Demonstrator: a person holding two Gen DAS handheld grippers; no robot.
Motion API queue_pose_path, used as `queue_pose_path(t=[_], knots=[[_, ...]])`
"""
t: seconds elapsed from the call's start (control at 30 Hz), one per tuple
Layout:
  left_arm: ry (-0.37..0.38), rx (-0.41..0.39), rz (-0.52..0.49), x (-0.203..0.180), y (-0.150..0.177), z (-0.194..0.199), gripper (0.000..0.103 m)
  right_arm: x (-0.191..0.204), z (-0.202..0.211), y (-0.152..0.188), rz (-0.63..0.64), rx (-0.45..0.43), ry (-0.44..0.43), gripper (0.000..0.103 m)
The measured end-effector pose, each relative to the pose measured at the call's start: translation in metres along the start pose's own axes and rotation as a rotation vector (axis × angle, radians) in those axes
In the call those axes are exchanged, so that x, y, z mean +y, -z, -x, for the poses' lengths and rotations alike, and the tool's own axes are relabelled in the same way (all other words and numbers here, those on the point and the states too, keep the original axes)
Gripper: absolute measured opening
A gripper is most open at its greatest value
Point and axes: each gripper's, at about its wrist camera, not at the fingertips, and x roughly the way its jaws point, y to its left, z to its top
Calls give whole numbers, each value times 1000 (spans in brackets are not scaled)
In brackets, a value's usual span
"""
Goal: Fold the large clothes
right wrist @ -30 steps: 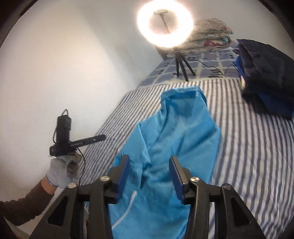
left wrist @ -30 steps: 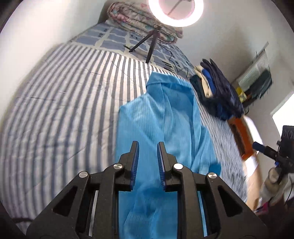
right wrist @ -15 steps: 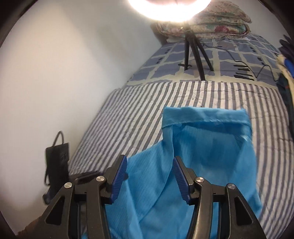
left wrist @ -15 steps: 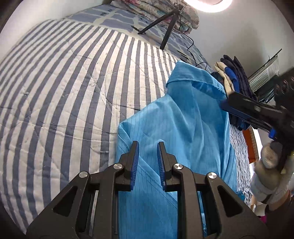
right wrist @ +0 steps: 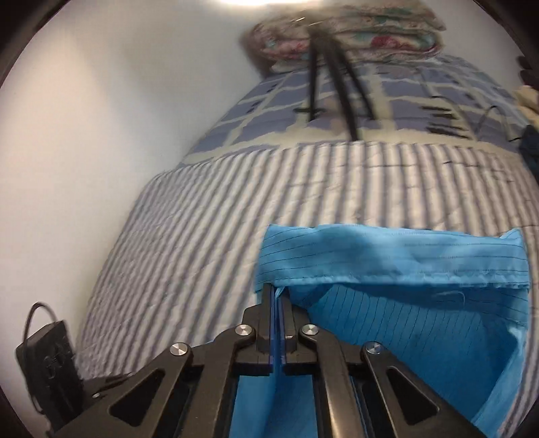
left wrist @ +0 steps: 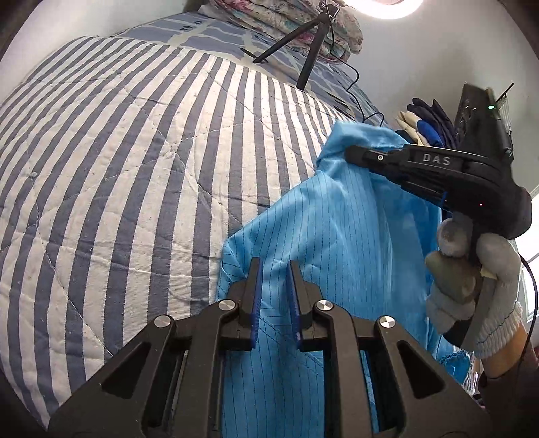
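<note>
A bright blue pinstriped garment (left wrist: 340, 236) lies lengthwise on the striped bed (left wrist: 134, 151). My left gripper (left wrist: 272, 269) hovers over its near left edge, the jaws a narrow gap apart with nothing between them. My right gripper (right wrist: 277, 293) is shut on the garment's collar (right wrist: 387, 262) at its left corner, the fabric pinched between the pads. In the left wrist view the right gripper's black body (left wrist: 438, 168) reaches in from the right onto the far collar end, held by a gloved hand (left wrist: 471, 279).
A ring-light tripod (left wrist: 303, 47) and its cable stand at the head of the bed, before folded floral bedding (left wrist: 286, 17). A stack of folded clothes (left wrist: 424, 124) sits at the bed's right edge. A white wall (right wrist: 101, 134) runs along the left.
My right gripper moved forward to the collar and closed on it. My left gripper dropped nearer the garment's near edge, its gap unchanged.
</note>
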Motion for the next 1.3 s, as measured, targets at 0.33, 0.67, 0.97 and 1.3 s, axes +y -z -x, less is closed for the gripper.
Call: queue_pose_path(t=[0.33, 0.67, 0.97, 1.3], knots=[[-38, 20, -80, -21, -14, 10, 22, -35, 70, 5, -78, -11, -237, 32], [0, 80, -118, -37, -59, -14, 70, -140, 124, 50, -48, -21, 2, 47], [-64, 130, -204, -42, -59, -51, 43, -121, 56, 58, 47, 55, 12, 47], [-58, 83, -230, -54, -49, -40, 2, -106, 73, 56, 109, 37, -33, 4]])
